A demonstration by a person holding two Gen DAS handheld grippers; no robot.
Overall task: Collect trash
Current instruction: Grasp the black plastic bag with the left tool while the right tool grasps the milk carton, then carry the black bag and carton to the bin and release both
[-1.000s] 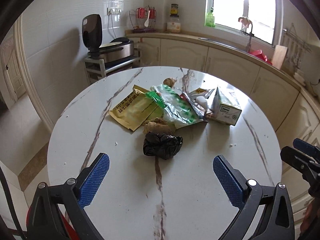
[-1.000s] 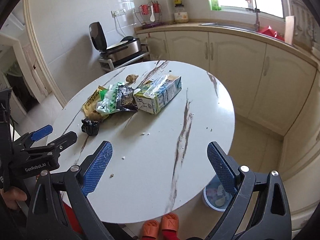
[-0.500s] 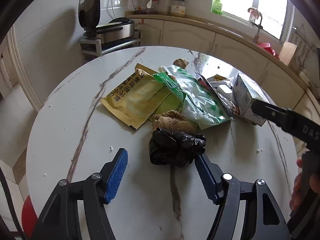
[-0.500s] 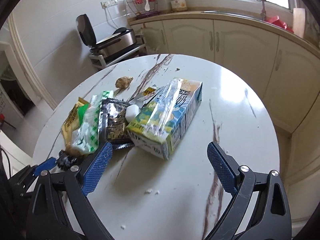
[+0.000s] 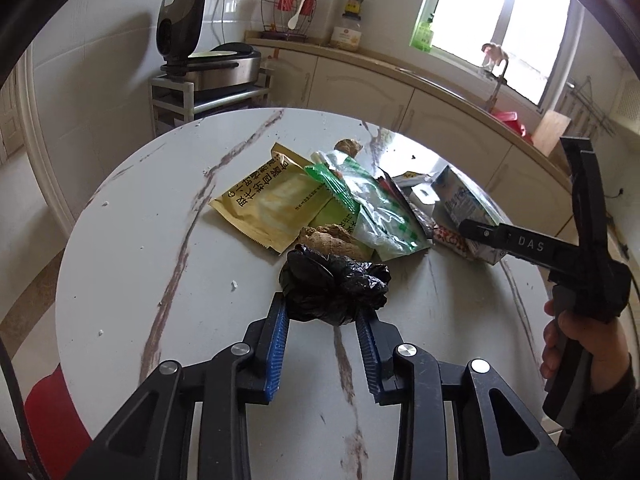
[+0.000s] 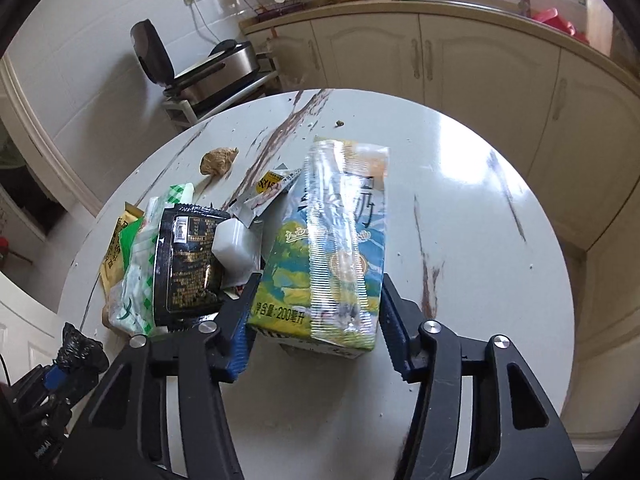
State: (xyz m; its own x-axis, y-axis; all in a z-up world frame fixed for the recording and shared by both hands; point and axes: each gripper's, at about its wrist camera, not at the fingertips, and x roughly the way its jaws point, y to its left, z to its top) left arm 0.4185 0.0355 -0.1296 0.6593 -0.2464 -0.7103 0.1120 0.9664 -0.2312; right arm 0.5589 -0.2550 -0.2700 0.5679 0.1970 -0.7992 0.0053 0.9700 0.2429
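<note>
Standing at the round white marble-veined table (image 5: 132, 240), I see trash piled toward its far side. Going left to right: at about ten o'clock of the pile lies a flat gold foil sachet with dark lettering (image 5: 264, 200), and overlapping its right edge is a crinkled green-and-clear plastic bag (image 5: 372, 208). A knobbly brown lump of ginger root (image 5: 328, 238) sits at the pile's six o'clock, touching the crumpled black plastic bag (image 5: 334, 282) just nearer to me. A smaller brown lump (image 6: 218, 160) rests alone at twelve o'clock.

The left gripper (image 5: 322, 316) reaches down onto that black bag; its blue-padded jaws are closing, one pad on each side of the bag's near end, and both appear to touch it.

Further right come a glossy black foil wrapper (image 6: 188, 264), a small white plastic cup (image 6: 236, 248) leaning on it, and a torn yellow-and-white packet (image 6: 272, 190) behind.

At about three o'clock of the pile lies the blue-green-and-yellow milk carton pack in clear shrink film (image 6: 336, 248), flat on the table. The right gripper (image 6: 316, 312), held by a hand (image 5: 580, 344), straddles its near end; its jaws are closing with the carton between them, the left pad against the carton's side, the right pad at its corner.
</note>
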